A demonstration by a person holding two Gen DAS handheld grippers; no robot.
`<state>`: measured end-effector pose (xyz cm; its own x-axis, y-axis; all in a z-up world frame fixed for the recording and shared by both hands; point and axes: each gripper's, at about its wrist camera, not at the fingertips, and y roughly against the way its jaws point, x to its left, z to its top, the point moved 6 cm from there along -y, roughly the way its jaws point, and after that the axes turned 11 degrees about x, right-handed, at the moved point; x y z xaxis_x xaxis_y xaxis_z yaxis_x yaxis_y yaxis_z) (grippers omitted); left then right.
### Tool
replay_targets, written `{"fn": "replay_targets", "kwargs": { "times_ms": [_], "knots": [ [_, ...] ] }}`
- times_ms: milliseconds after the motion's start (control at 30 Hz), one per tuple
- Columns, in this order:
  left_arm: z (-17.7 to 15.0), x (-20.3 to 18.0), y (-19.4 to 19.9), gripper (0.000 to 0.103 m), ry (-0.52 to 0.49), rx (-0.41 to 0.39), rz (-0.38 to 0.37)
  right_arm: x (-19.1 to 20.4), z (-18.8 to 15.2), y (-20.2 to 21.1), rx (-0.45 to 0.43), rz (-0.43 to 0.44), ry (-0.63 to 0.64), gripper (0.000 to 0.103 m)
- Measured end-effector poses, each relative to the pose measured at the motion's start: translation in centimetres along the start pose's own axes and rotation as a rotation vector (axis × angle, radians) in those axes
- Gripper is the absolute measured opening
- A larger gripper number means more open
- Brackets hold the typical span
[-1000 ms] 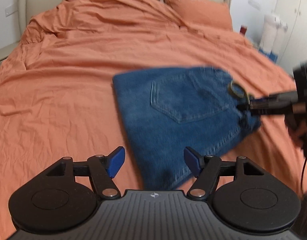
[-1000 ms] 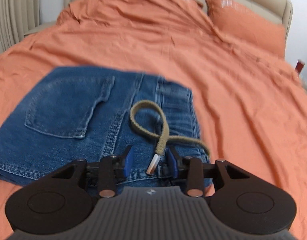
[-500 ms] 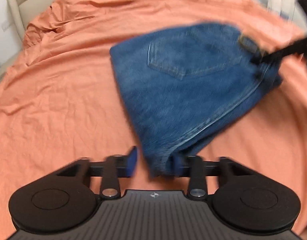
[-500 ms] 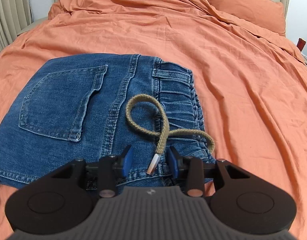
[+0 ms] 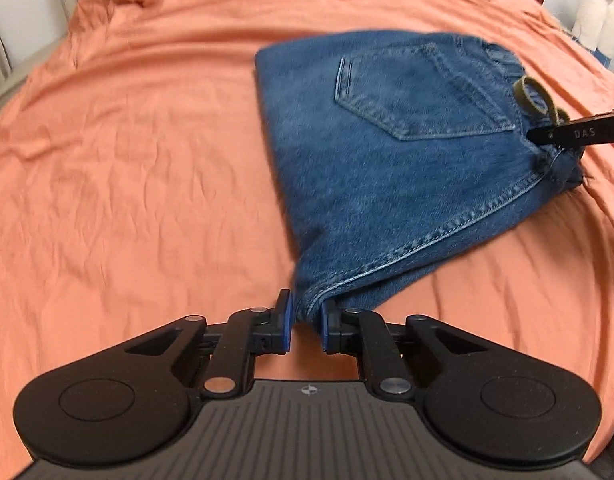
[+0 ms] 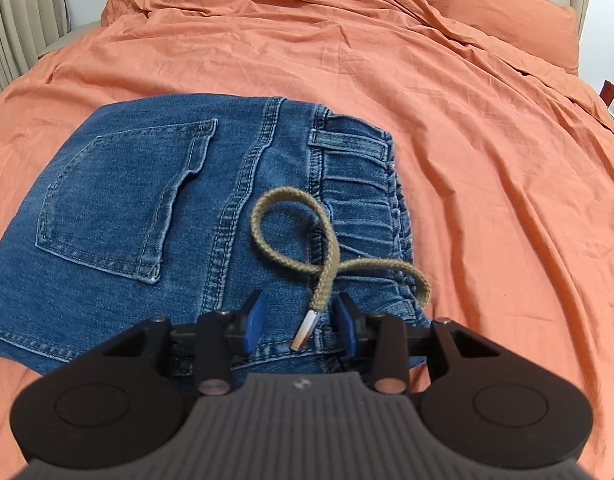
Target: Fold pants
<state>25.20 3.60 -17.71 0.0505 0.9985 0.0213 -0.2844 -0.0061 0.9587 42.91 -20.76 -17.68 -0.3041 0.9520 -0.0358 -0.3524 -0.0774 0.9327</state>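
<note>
Orange bedsheet [image 5: 127,160] across both views, a matching pillow [image 6: 503,12] only in the right wrist's. Folded blue pants [image 5: 387,152] lying on it. Left gripper [image 5: 306,320] closing on the near denim corner, pads already touching cloth. Right gripper [image 6: 300,322] clamped on the waistband edge; tan drawstring [image 6: 327,236] with its metal tip clear only there.

1. A bed [image 6: 487,208] covered by a wrinkled orange sheet carries everything.
2. Folded blue denim pants [image 6: 155,216] lie on the sheet toward the foot edge, back pocket up.
3. An orange pillow [image 6: 503,12] rests at the head edge, toward one corner.
</note>
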Motion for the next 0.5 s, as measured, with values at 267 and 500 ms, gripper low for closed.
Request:
{"fn": "replay_targets", "kwargs": {
  "times_ms": [267,500],
  "knots": [
    [-0.6,0.3,0.6,0.013,0.037,0.064,-0.006,-0.2,0.0,-0.1,0.006,0.011,-0.009,0.034],
    [-2.1,4.7,1.9,0.000,0.177,0.044,0.003,-0.7,-0.1,-0.1,0.002,0.033,-0.033,0.034]
  ]
}}
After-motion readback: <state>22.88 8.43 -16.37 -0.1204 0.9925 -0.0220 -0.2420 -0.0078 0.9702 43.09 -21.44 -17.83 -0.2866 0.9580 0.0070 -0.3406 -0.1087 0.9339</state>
